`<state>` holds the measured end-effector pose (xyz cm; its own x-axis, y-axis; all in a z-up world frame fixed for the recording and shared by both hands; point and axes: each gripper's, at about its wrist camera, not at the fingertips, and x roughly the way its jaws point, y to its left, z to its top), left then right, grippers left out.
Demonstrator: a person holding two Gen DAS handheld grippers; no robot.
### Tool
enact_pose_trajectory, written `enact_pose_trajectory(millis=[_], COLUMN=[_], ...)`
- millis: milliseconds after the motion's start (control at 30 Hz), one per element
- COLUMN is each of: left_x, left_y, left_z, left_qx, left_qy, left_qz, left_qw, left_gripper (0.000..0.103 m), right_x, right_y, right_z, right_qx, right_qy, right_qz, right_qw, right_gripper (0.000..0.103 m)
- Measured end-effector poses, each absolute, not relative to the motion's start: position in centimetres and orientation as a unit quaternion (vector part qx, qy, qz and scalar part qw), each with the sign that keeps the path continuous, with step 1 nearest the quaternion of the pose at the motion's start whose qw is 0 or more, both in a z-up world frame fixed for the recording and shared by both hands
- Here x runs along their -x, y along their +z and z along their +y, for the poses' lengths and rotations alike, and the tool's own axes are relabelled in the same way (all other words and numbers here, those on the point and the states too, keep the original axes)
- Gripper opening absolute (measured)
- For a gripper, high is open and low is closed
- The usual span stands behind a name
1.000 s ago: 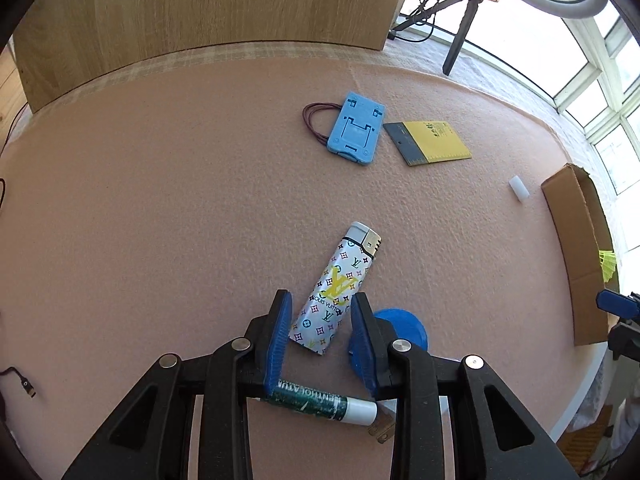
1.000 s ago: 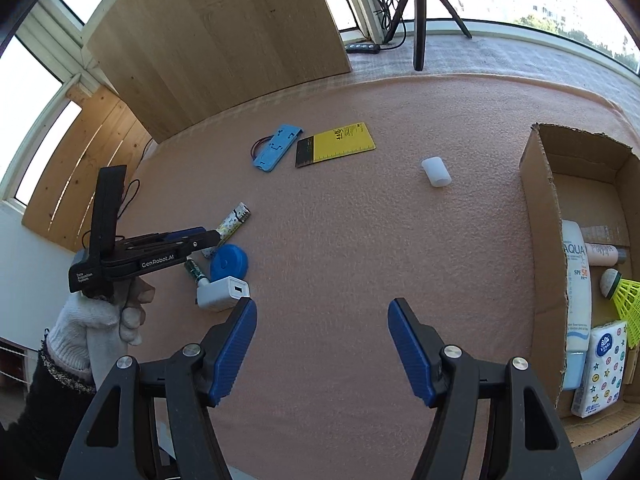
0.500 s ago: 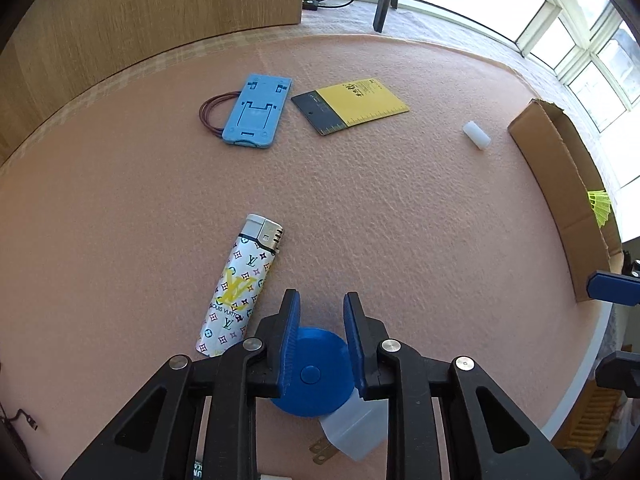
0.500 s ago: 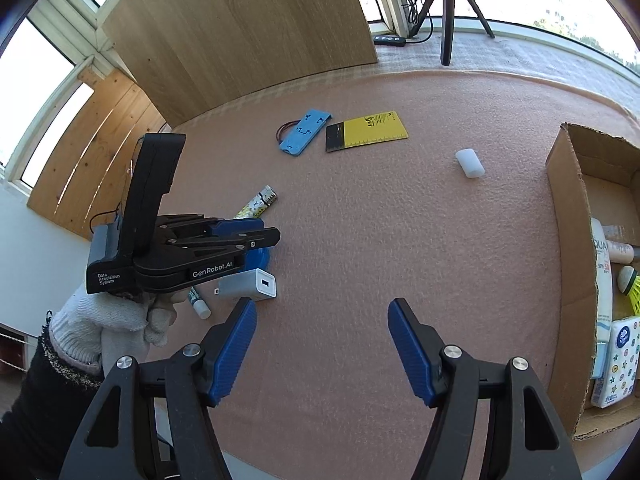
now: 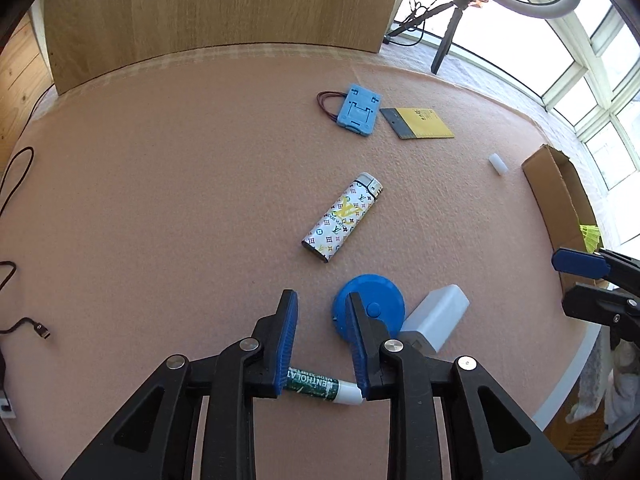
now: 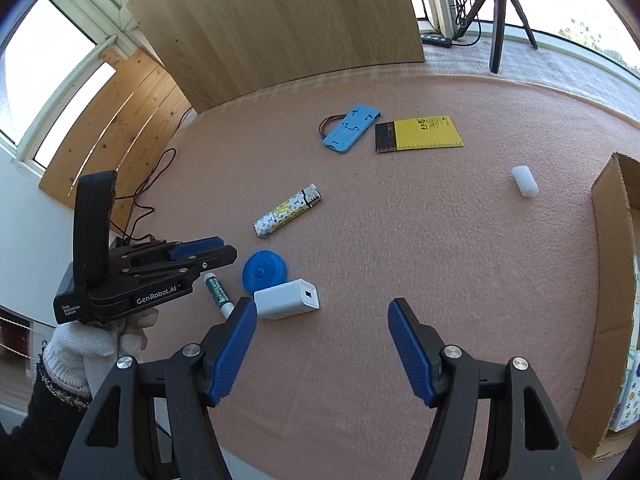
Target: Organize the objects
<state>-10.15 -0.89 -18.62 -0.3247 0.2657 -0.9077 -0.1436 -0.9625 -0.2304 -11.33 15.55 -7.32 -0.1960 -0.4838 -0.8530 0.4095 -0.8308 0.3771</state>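
Two tongs: your left gripper (image 5: 320,340), jaws narrowly apart and holding nothing, is hovering over the lip balm (image 5: 320,385) lying crosswise near the mat's (image 5: 160,200) near edge; your right gripper (image 6: 322,344) is gaping wide and sitting farther off.

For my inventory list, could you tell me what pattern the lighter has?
The lighter is white with small multicoloured monogram symbols; the left wrist view shows it best.

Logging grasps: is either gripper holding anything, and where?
No. The left gripper hangs open above the lip balm; the right gripper is open, empty.

Patterned white lighter (image 5: 342,217) lying flat, blue round case (image 5: 370,312) touching white charger (image 5: 436,322), green lip-balm tube (image 5: 320,387) nearby.
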Motion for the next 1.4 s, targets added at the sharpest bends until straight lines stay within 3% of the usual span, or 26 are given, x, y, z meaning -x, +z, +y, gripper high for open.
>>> enact_pose_trajectory(millis=[233, 433, 633, 1000, 1400], left_x=[5.7, 5.1, 5.2, 5.7, 6.1], left_y=[-19.5, -21.2, -21.7, -21.6, -22.0], left_z=[-2.4, -2.2, -2.2, -3.2, -1.5], left_qx=[0.580, 0.588, 0.586, 0.583, 0.588], left_qy=[0.800, 0.793, 0.794, 0.799, 0.797], left_qz=[-0.110, -0.129, -0.135, -0.124, -0.113], left_qw=[0.109, 0.095, 0.090, 0.076, 0.083], left_gripper=[0.042, 0.042, 0.043, 0.043, 0.048], right_x=[13.2, 13.3, 13.5, 13.6, 15.6], right_y=[-9.0, -11.5, -13.4, -15.3, -15.4], right_z=[9.0, 3.6, 1.6, -0.1, 1.2], right_qx=[-0.586, -0.598, -0.608, -0.615, -0.620], right_qy=[-0.741, -0.714, -0.695, -0.673, -0.684], right_qz=[0.030, 0.136, 0.191, 0.237, 0.217], right_qw=[0.328, 0.339, 0.335, 0.336, 0.317], right_gripper=[0.065, 0.065, 0.065, 0.065, 0.065])
